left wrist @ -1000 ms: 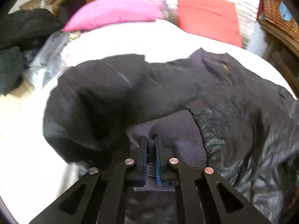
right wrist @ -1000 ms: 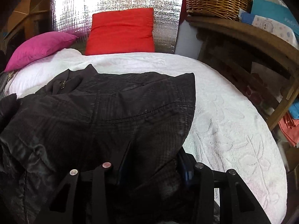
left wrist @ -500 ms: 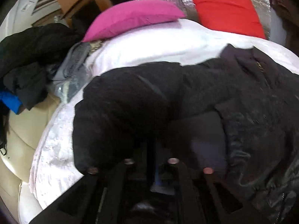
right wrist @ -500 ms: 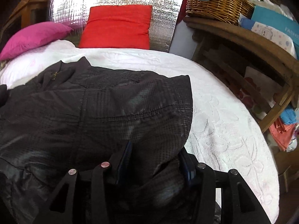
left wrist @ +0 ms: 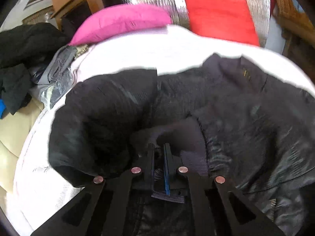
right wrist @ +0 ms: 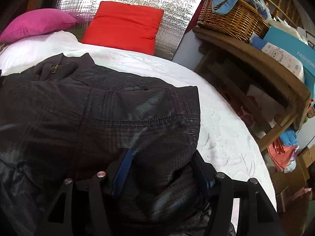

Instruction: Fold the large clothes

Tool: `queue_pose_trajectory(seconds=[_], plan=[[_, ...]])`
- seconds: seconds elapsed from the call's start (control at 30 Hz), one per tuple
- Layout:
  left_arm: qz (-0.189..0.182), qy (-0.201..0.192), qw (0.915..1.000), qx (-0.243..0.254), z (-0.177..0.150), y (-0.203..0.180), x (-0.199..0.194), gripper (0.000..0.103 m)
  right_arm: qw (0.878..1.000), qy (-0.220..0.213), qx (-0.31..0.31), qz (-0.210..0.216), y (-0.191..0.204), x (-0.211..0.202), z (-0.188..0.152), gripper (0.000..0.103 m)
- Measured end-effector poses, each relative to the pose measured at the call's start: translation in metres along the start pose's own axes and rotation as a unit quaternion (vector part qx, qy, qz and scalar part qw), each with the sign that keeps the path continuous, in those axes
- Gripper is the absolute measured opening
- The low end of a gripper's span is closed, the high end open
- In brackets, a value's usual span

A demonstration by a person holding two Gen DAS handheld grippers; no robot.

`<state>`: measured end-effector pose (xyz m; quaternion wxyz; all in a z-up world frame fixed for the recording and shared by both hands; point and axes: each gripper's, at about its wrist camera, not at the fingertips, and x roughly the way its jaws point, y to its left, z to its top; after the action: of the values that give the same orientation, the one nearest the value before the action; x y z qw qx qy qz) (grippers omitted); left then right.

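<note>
**Grippers at the near hem of a dark jacket on the bed**

Left gripper (left wrist: pixel 159 147) is pinched nearly shut on the ribbed knit hem (left wrist: pixel 189 157) of the jacket (left wrist: pixel 246 122); a thin fold of that knit sits between its pads. Right gripper (right wrist: pixel 161 169) stands about half wide, its jaws opening, with a bunched corner of the jacket's shell (right wrist: pixel 137 118) between the blue pads (right wrist: pixel 123 169); whether the pads press on it cannot be told, though the cloth looks loose there.

Position. The jacket lies spread across the white bed (right wrist: pixel 226 137), collar and zip pull (right wrist: pixel 56 66) toward the far side, hem toward the cameras. One sleeve (left wrist: pixel 98 122) is doubled over on the left.

Handling (judged). The shell looks thin, slightly glossy and probably slippery, with light padding: soft, limp and bulky rather than heavy, so it should drape and slide instead of holding a crease. The ribbed hem and cuffs seem the firmest, least slippery holds; seams and corners would serve next. A mid-panel pinch would likely gather only one layer.

Count.
- Jackets being folded: one.
- Grippers: two.
- Cushions at the head of the bed: two, one pink (left wrist: pixel 122 21) and one red (right wrist: pixel 126 23).
- Wicker baskets on the shelf (right wrist: pixel 256 63): one (right wrist: pixel 232 19).
- Other dark garments heaped left of the bed (left wrist: pixel 25 45): number unclear.
</note>
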<state>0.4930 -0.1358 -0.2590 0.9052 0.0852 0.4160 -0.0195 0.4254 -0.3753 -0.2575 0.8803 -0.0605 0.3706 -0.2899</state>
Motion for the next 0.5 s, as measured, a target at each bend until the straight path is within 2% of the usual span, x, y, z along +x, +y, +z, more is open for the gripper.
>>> queue_pose_trajectory(seconds=[0.1,0.2,0.33,0.4,0.5], plan=[[0.014,-0.032,0.9993,-0.013,0.009,0.011,-0.018,0.008,1.000,-0.001,-0.001,0.000,-0.001,0.000,0.001,0.065],[0.018,-0.039,0.9985,-0.033,0.014,0.023,-0.021,0.007,1.000,-0.004,0.005,0.009,-0.003,-0.003,0.001,0.065],[0.013,-0.037,0.9985,-0.039,0.015,0.032,-0.021,0.007,0.996,0.002,0.050,0.069,-0.026,-0.001,0.001,0.065],[0.030,-0.030,0.9986,-0.031,0.010,0.028,-0.016,0.007,0.990,0.013,0.092,0.111,-0.042,0.005,0.000,0.057],[0.047,-0.003,0.9987,-0.020,0.003,0.025,-0.002,0.007,0.985,0.025,0.101,0.135,-0.050,0.014,0.000,0.042]])
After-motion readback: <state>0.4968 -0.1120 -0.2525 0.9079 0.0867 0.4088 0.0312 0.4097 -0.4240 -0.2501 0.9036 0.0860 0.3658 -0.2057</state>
